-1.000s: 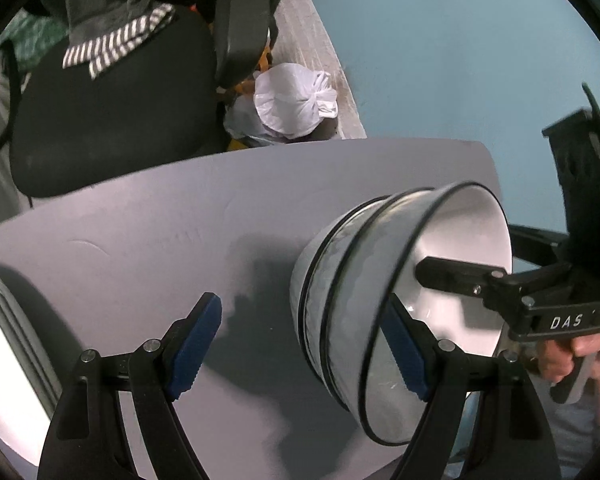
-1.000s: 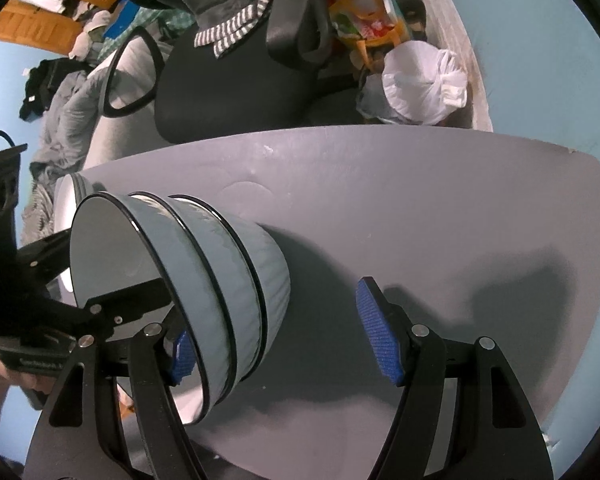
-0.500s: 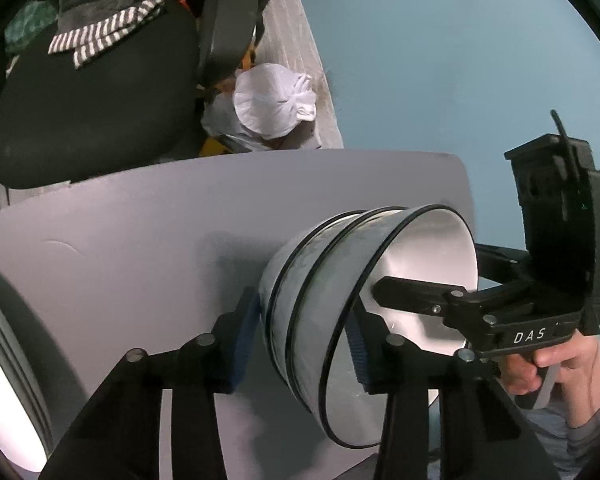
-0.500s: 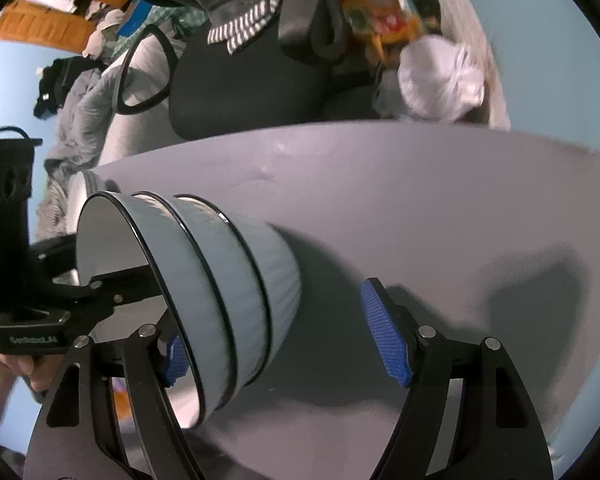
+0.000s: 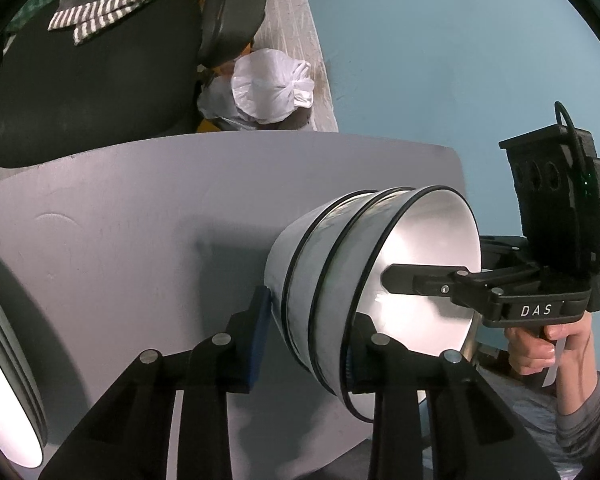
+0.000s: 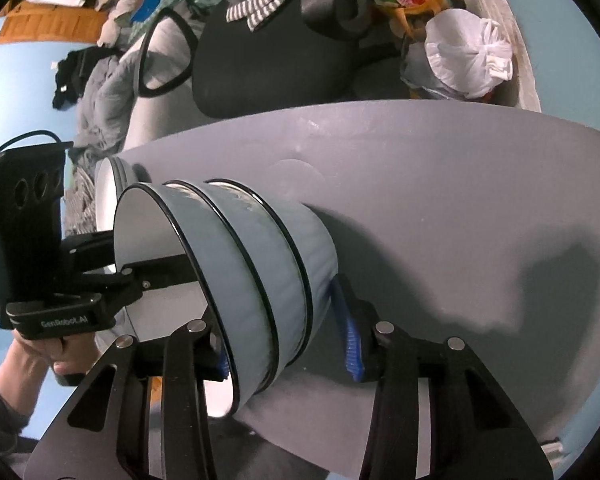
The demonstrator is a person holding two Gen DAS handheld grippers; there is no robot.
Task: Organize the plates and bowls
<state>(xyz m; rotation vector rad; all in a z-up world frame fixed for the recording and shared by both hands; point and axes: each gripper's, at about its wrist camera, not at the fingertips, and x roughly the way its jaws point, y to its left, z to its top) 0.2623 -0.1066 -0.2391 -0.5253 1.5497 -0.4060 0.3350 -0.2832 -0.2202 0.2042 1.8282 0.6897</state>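
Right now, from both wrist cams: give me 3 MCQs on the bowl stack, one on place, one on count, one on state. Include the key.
1. Where does the plate stack sit relative to the nested bowls in the right wrist view?
A. Behind them, toward the table's left edge
B. Inside the top bowl
C. On the office chair

2. How many black-rimmed bowls are nested together?
A. One
B. Three
C. Five

3. How do the bowls sit on the grey table?
A. Upright, mouths up
B. Upside down, mouths on the table
C. Tipped on their side

Answers:
1 A: the plates' rims show just past the bowls at the table's left edge.
2 B: three black rims show in both views.
3 C: the mouth faces sideways, with the left gripper and right gripper closing on the stack from opposite sides.
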